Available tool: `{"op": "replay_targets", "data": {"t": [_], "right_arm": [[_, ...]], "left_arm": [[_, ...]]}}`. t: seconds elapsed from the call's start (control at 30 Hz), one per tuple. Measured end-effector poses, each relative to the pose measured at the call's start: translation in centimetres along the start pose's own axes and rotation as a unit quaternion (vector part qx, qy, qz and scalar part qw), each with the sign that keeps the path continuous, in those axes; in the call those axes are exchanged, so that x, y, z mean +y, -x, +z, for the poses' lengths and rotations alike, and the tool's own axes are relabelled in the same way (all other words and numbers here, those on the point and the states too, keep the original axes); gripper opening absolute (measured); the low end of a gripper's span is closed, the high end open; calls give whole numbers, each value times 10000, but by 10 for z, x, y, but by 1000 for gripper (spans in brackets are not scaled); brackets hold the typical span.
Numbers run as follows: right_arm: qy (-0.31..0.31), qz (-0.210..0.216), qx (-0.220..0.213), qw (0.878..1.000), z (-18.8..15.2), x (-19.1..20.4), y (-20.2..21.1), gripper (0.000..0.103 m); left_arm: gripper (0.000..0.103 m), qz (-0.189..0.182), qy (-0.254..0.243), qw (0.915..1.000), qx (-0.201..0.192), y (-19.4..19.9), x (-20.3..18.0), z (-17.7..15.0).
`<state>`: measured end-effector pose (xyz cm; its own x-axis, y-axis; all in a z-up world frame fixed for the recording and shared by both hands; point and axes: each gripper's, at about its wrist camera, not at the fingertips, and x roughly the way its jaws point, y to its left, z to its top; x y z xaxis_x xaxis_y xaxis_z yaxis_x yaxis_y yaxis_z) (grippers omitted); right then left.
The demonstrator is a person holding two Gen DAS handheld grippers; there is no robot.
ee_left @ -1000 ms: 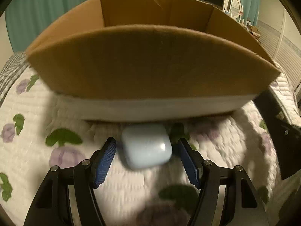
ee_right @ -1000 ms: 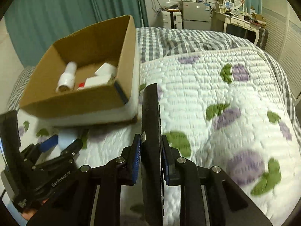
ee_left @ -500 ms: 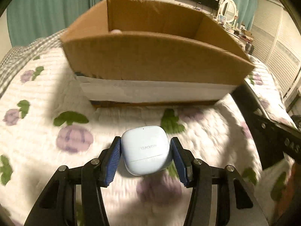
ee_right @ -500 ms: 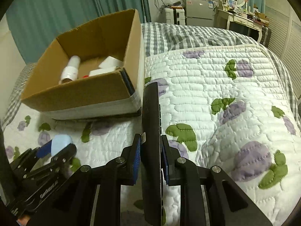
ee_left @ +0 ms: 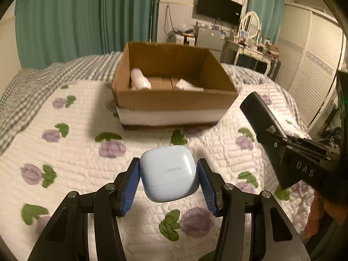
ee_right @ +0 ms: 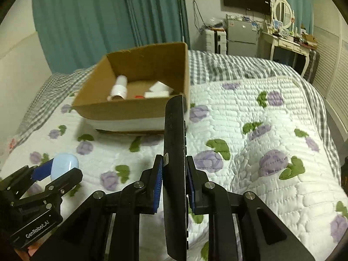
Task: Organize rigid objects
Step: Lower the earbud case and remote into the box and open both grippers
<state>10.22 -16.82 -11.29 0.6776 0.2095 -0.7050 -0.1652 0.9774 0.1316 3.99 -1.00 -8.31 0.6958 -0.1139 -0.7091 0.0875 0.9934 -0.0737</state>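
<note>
Left wrist view: the left gripper (ee_left: 169, 181) clamps a pale blue Huawei earbud case (ee_left: 169, 172) above the floral quilt (ee_left: 71, 152), short of the cardboard box (ee_left: 174, 100). Right wrist view: the right gripper (ee_right: 174, 179) pinches a black remote control (ee_right: 175, 163) edge-on, its tip overlapping the box's near corner.

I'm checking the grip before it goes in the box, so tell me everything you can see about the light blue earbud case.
The earbud case is a small, rounded, pale blue shell of glossy plastic, printed HUAWEI, with a tiny dot near its top edge and a lid seam, shut. The left gripper holds it by its two sides between blue ribbed pads, lifted clear of the floral quilt, short of the cardboard box.
</note>
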Motion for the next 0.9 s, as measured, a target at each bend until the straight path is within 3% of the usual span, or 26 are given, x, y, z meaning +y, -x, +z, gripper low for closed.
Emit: {"op": "replay_targets", "data": {"t": [0.17, 0.37, 0.53, 0.63, 0.77, 0.9], "right_arm": [[300, 230, -317, 9988, 26, 19, 21, 19], [497, 529, -777, 9943, 90, 29, 23, 19], [523, 672, -997, 9914, 149, 29, -4, 19], [583, 624, -1008, 9912, 176, 26, -30, 19], [490, 579, -990, 9922, 184, 11, -64, 19], [278, 648, -644, 9954, 177, -5, -102, 19]], "left_arm": [[54, -47, -31, 9990, -436, 30, 1, 32], [54, -57, 7, 9970, -775, 31, 12, 95], [54, 160, -139, 9952, -959, 0, 15, 144], [54, 121, -149, 9959, -879, -35, 15, 170], [54, 161, -240, 9972, -695, -75, 12, 181], [54, 199, -388, 9973, -594, -110, 7, 179]]}}
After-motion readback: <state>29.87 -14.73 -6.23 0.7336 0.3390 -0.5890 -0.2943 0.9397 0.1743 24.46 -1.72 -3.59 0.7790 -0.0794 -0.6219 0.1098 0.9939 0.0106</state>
